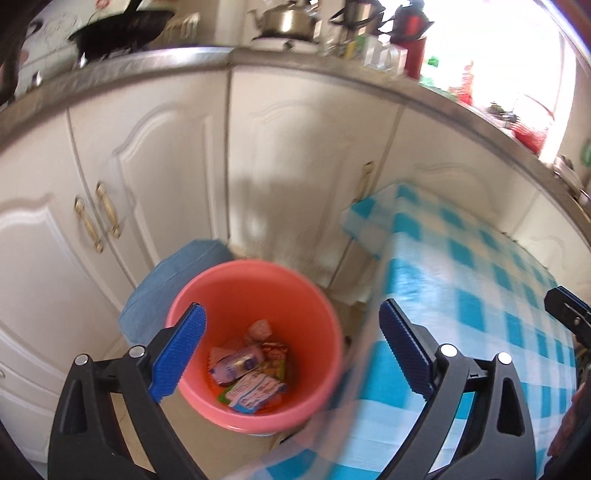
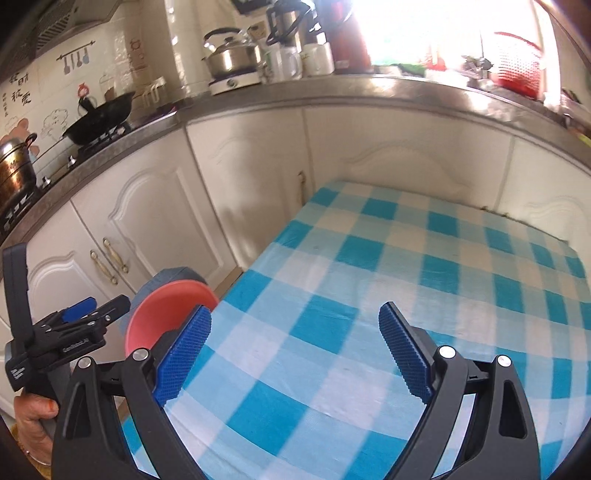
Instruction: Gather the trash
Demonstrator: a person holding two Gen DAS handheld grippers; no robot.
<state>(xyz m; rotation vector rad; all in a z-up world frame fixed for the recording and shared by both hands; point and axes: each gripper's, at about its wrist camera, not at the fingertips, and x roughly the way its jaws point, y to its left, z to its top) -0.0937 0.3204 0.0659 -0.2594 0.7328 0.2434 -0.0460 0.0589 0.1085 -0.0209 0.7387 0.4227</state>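
Smooth matt plastic bin (image 1: 255, 280); woven checked cloth (image 2: 424, 280) over the surface; ribbed blue claw pads (image 2: 184, 354); glossy metal kettle (image 2: 231, 55).

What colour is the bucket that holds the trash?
The bucket is coral pink; the left wrist view shows it best.

We see white panelled cabinet doors (image 2: 155, 206) under a grey stone countertop (image 2: 369, 86); glaring window light (image 2: 424, 26) fills the frame's upper right.
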